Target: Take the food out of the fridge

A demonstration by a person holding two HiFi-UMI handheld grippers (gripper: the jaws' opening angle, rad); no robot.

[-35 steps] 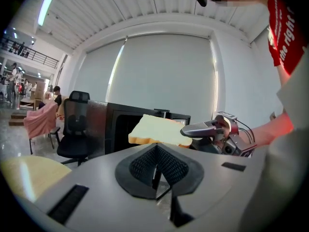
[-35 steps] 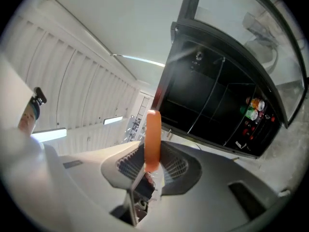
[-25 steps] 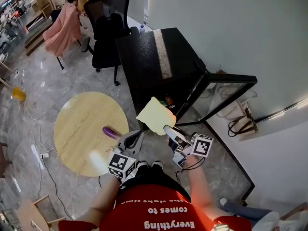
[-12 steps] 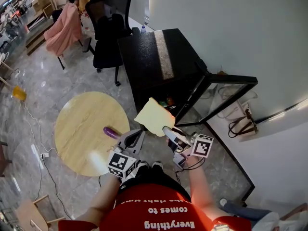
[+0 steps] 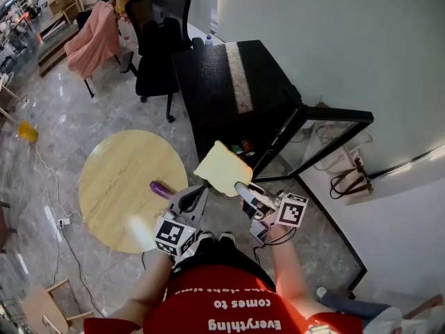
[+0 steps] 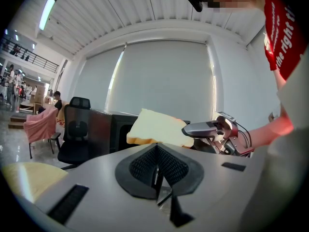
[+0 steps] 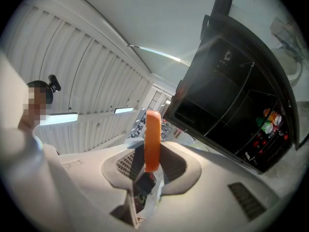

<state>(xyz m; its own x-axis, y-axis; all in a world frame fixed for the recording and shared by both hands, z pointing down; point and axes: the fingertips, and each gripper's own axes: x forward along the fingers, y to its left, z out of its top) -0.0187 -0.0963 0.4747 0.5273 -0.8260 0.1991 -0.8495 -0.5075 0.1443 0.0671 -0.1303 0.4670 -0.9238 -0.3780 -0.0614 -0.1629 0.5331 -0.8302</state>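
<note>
My right gripper (image 5: 239, 186) is shut on one edge of a pale yellow slice of bread (image 5: 223, 168), which it holds out level in front of the open fridge (image 5: 229, 82). The right gripper view shows the slice edge-on as an orange crust (image 7: 152, 139) pinched between the pads. Empty and shut, my left gripper (image 5: 201, 191) hangs just left of the bread, over the floor. In the left gripper view the bread (image 6: 154, 127) and the right gripper (image 6: 212, 129) are ahead and to the right. Small cans and bottles (image 7: 268, 120) remain on the fridge's shelves.
The fridge's glass door (image 5: 327, 134) stands swung open to the right. A round wooden table (image 5: 118, 179) at the left carries a purple eggplant (image 5: 160, 189). A black office chair (image 5: 156, 33) and a chair draped in pink cloth (image 5: 90, 40) stand behind it.
</note>
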